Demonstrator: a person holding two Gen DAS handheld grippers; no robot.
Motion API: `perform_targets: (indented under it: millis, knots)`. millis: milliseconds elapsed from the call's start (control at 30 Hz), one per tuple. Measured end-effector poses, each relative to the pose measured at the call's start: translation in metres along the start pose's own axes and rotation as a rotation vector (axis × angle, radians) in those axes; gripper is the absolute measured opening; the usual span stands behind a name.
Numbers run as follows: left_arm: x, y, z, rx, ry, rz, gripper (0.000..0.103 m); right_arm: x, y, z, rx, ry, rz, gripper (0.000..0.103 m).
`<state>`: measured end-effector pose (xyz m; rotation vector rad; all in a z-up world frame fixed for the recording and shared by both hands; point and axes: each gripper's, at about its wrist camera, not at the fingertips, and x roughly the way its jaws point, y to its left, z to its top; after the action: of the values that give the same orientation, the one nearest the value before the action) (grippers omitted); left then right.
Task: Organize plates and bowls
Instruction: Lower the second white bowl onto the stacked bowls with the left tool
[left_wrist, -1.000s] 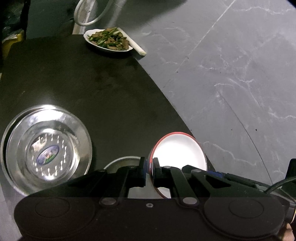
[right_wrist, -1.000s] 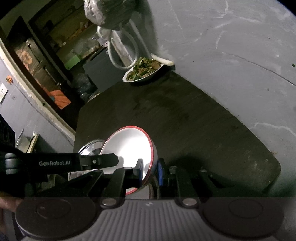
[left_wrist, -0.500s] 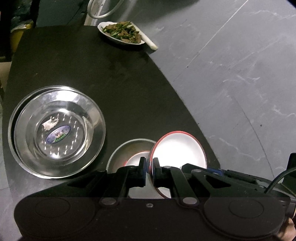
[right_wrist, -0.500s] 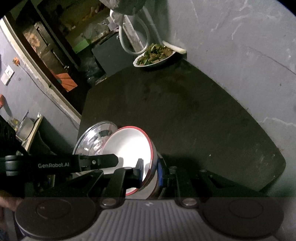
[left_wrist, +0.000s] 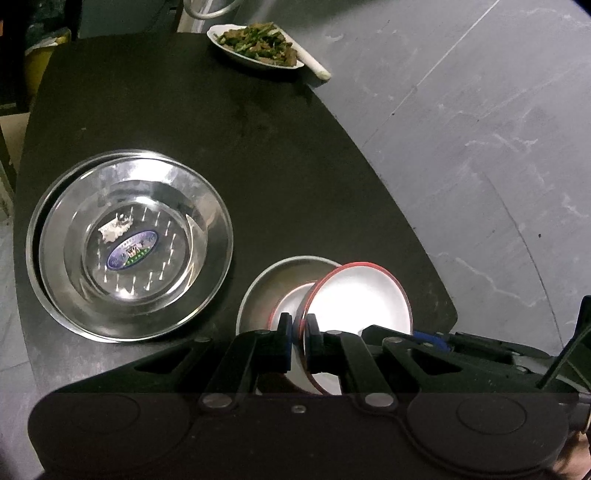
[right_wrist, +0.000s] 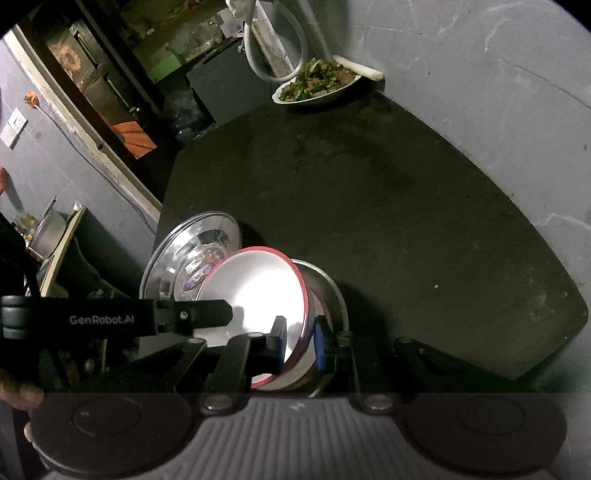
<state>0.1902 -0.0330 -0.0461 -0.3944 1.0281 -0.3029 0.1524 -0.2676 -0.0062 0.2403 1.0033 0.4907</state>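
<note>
**Two grippers on one red-rimmed bowl**

On the dark, matte table, whose far edge curves against a grey marbled floor, a wide steel basin sits at the left, shiny and round, nested in a second basin of the same kind whose rim shows just outside it. A blue oval sticker lies at its bottom. Just beside it, toward the near edge, stands a smaller dull steel bowl with another red-rimmed dish lying inside it.

A white bowl with a thin red rim, smooth and glossy, is tilted steeply above that steel bowl, its lower side within the steel bowl's rim; whether the two touch cannot be told. The left gripper is clenched on its near rim, black fingers pinching the edge from inside and outside. In the right wrist view the same bowl is clamped on its opposite rim by the right gripper, one black finger inside, one blue-padded finger outside. The left gripper's long black body crosses that view from the left, level and reaching in sideways.

At the far corner sits a white oval plate of green vegetables, with a pale stick-like thing next to it.
</note>
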Motion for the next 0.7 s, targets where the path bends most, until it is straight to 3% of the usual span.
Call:
perform_targets:
  millis: [700]
  knots:
    - [0.01,0.01,0.001,-0.048,0.055,0.039,0.006,0.019,0.008,0.006,-0.055,0.07,-0.013,0.017]
